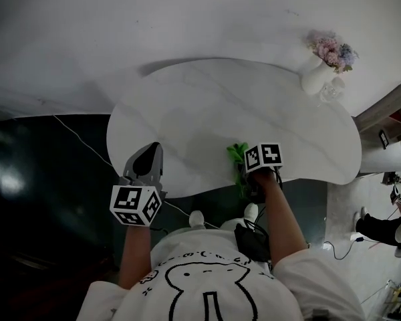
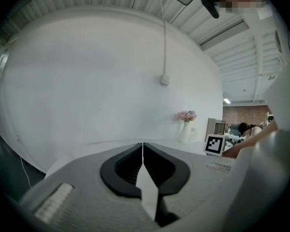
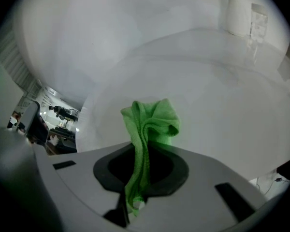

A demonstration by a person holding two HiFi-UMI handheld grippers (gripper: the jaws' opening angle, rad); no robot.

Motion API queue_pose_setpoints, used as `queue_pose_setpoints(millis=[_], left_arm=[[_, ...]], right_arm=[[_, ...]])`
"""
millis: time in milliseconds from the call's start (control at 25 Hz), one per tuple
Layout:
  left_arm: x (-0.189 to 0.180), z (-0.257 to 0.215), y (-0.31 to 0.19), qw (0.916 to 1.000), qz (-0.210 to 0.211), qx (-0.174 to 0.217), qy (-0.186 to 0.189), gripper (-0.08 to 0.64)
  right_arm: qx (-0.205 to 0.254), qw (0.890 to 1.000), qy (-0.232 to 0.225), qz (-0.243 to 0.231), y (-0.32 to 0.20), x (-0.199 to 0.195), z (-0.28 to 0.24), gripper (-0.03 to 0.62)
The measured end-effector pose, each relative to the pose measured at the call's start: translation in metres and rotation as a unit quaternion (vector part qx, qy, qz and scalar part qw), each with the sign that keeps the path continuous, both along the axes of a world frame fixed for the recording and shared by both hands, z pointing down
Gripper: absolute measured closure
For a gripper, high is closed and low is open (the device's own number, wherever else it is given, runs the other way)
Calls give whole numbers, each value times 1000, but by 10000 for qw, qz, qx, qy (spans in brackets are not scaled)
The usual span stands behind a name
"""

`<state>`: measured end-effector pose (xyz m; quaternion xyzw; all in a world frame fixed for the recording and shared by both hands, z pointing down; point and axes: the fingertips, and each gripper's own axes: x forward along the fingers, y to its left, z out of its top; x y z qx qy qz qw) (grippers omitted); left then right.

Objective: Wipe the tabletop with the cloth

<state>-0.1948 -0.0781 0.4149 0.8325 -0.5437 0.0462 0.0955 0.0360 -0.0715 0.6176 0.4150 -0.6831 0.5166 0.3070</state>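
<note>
at the tabletop's point(image 1: 207, 105) near edge | right gripper point(image 3: 137, 185) jaws clamped on bunched green cloth point(image 3: 153, 121) | left gripper point(image 2: 143, 152) jaws together, empty | step: likely starting wipe | next: press cloth down, sweep across

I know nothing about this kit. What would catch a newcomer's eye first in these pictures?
The bright green cloth stands out most, pinched in the right claw near the front edge of the pale rounded table. Next come the black-and-white marker cubes on both claws; the left claw is shut on nothing. A white vase of flowers stands at the table's far right.
</note>
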Motion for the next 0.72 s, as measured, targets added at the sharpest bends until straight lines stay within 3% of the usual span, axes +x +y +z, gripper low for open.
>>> queue_pose_setpoints(millis=[720], left_arm=[[-70,12,13,9974,-671,-12,273,538]], right_arm=[[-137,9985,-187,-505,7,-75,1,551]])
